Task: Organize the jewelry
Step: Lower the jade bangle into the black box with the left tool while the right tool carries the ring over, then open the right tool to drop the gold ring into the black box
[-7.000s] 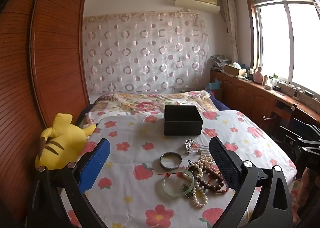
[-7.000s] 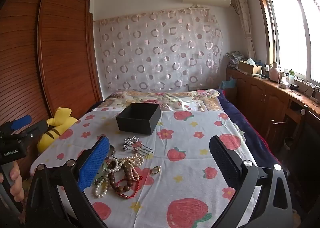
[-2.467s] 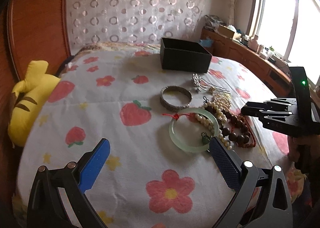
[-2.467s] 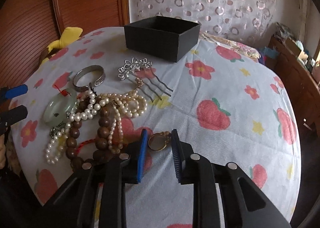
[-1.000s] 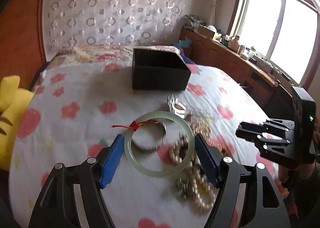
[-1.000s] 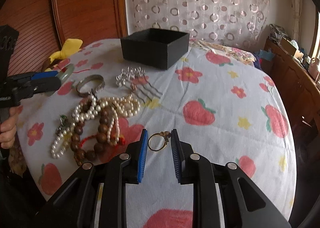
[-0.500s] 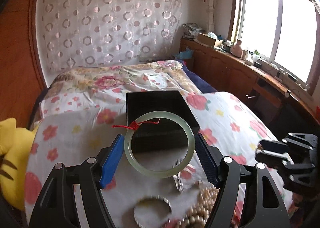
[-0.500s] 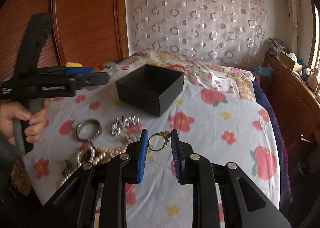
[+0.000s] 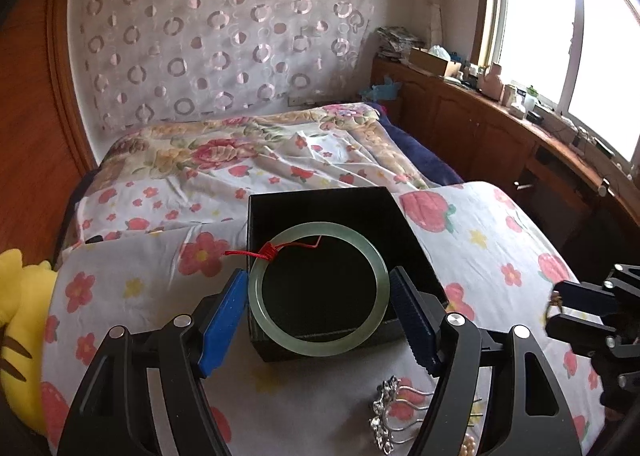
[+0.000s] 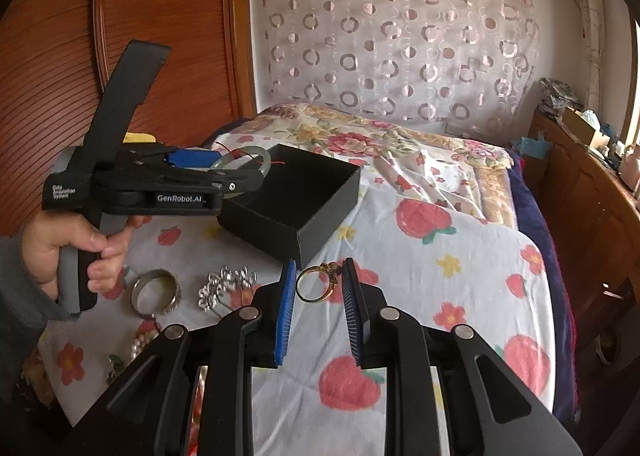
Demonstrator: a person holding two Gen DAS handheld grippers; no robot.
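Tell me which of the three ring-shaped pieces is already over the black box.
The pale green bangle with the red thread, in the left gripper. The gold ring hangs short of it; the silver bangle lies on the bedsheet.

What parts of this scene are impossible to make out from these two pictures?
- Floor of the black box: in the left view, dark shadow behind the green bangle; in the right view, its wall hides it.
- Pearl necklaces: in the right view, mostly behind the right gripper.
- Stone on the gold ring: too small to identify.
- Hair comb: in the left view, partly behind the left gripper.
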